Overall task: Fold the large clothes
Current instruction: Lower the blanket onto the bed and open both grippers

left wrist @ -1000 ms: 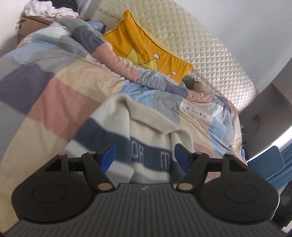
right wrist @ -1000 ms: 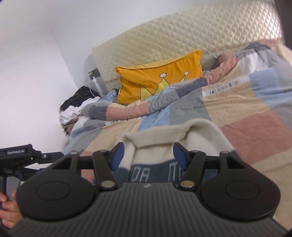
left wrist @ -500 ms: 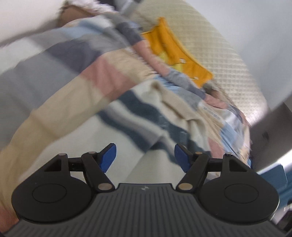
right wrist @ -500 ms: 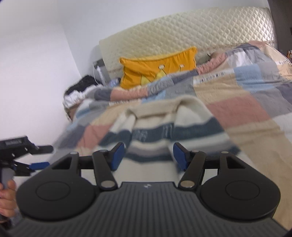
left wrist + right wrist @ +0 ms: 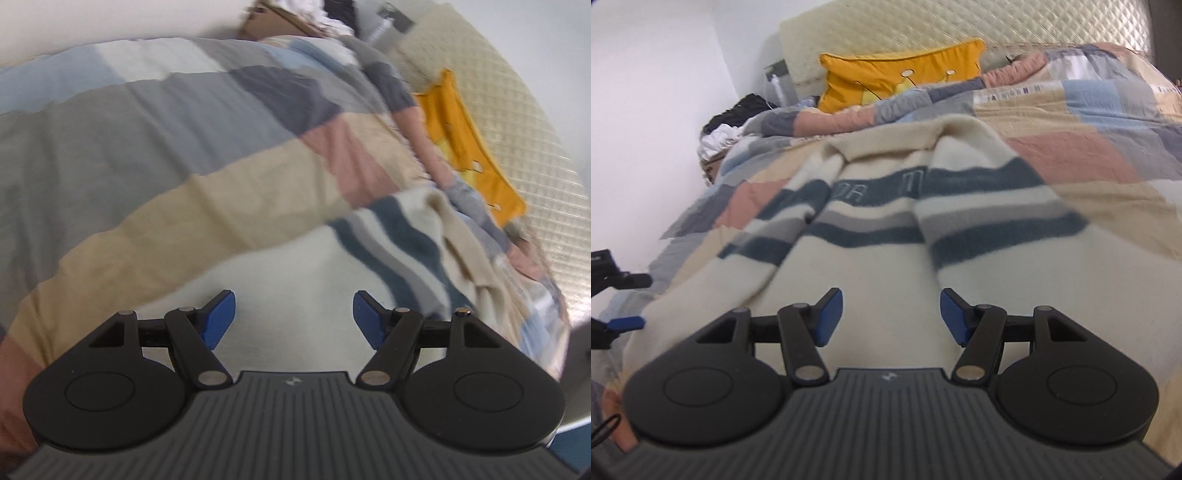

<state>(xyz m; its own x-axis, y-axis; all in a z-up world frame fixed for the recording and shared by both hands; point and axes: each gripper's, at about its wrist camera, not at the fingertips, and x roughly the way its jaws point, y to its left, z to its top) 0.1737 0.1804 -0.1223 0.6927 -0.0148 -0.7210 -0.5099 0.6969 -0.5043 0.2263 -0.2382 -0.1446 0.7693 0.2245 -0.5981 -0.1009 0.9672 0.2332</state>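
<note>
A cream sweater [image 5: 886,236] with dark blue and grey stripes lies spread on the patchwork quilt [image 5: 1071,155] of the bed, both sleeves folded in over the chest so that they run down its front. Its long axis runs from 12 o'clock to 6 o'clock in the right wrist view: the collar points to 12 o'clock, toward the yellow cushion [image 5: 897,81] and the quilted headboard [image 5: 997,26], and the hem lies at 6 o'clock, under the tools. The right tongs [image 5: 891,315] hover over the plain lower body with blue pads apart, gripping nothing. The left tongs [image 5: 294,319] hover over the sweater's left side, likewise apart and empty; in that blurred view the garment slants toward 2 o'clock. The step in hand appears to be the lengthwise fold, with the sleeve folds judged complete. The next move probably calls for each tool to close on a hem corner and carry the hem up toward the collar, keeping the sleeves from slipping out. A heap of clothes [image 5: 731,122] lies beyond the bed at 10 o'clock.
</note>
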